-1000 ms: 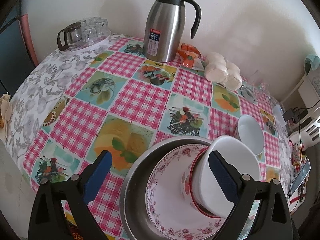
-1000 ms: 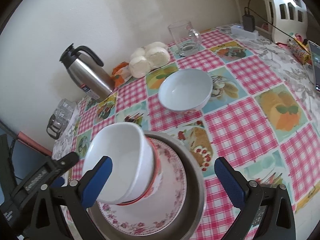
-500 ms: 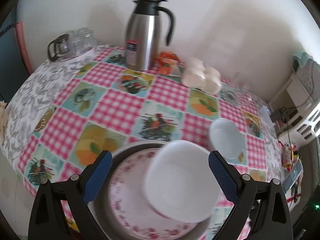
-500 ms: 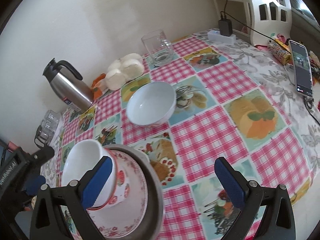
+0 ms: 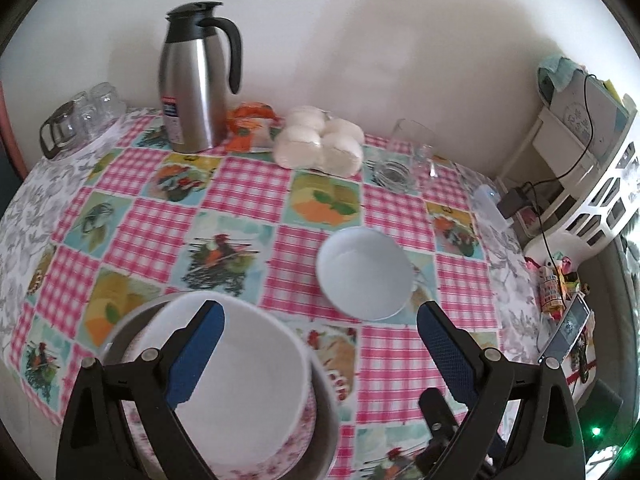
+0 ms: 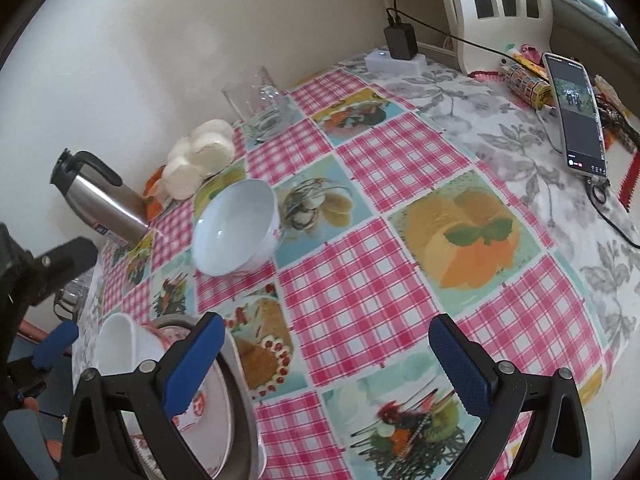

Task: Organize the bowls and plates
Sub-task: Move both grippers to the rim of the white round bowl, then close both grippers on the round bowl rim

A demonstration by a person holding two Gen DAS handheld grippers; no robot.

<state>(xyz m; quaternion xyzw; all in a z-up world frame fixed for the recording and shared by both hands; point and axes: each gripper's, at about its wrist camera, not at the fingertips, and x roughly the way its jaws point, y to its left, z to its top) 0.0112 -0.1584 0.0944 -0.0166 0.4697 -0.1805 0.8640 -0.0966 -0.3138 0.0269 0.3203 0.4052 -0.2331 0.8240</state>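
**A:** Bowls first: where does each one sit? I count two.

**B:** One pale bowl (image 5: 366,274) stands alone on the checked tabletop (image 5: 236,184), right of centre in the left wrist view, upright and apart from everything else. The other white bowl (image 5: 236,376) is at lower left, nested in a red-rimmed bowl (image 6: 188,392) on the floral plate (image 6: 216,412) inside the steel basin (image 5: 326,408).

**A:** And the tools?

**B:** Left tool (image 5: 316,344) is spread wide and holding nothing; its left finger reads across the stacked bowl's mouth, though I can't tell if it touches. Right tool (image 6: 324,352) is also spread and empty, low over bare cloth.

**A:** How would the loose bowl handle?

**B:** Glazed ceramic, I'd judge: rigid, fairly light, slick, and liable to chip if knocked against the stack. The rim is the only real purchase, one finger inside the wall and one outside, squeezed gently. Pinching across the whole mouth looks too wide.

**A:** Anything crowding it?

**B:** The steel flask (image 5: 196,80) and glass mug (image 6: 260,104) stand well apart, toward the wall.
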